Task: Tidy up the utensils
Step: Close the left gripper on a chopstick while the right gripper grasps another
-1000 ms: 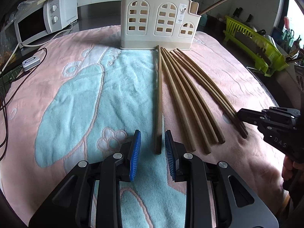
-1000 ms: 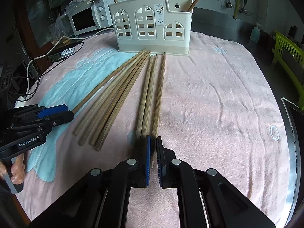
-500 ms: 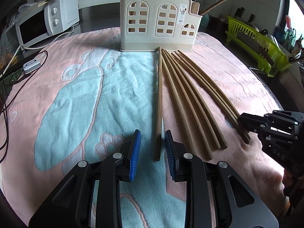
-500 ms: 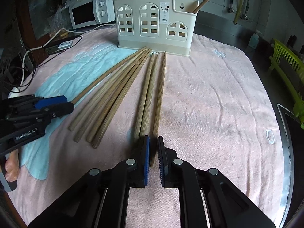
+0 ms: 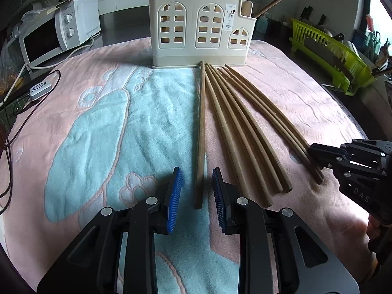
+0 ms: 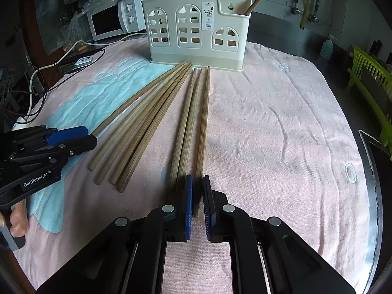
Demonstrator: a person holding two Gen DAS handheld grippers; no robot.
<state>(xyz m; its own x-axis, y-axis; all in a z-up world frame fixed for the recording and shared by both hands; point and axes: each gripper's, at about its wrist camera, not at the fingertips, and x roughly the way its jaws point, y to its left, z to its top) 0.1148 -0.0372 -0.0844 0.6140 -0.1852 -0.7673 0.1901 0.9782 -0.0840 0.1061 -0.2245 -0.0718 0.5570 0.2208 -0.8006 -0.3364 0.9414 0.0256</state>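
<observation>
Lying fanned on the towel, eight chopsticks point their far tips at the holder, near ends toward the claws, likely so each can be pinched at the thick end and lifted in. Two sticks already stand in the holder, one at each end.

Left claw: partly open, blue pads astride the near end of the leftmost stick, gap on both sides, nothing gripped. Stick runs straight ahead from between the pads to the holder base. Four more sticks lie just right of it, then a further three near the right claw.

Right claw: nearly closed, pads pinched on the near end of the rightmost stick; stick end sits between the pads, rest of it flat on the towel, not lifted. Two sticks touch alongside, just left of the left pad. Holder straight ahead, well apart from both claws.

Judgement: both hands set up end grips on the outer sticks; right has its grip, left has yet to close. Risk: right pad dragging the neighbour stick on lift.

Microwave far left, green rack far right, unused.
</observation>
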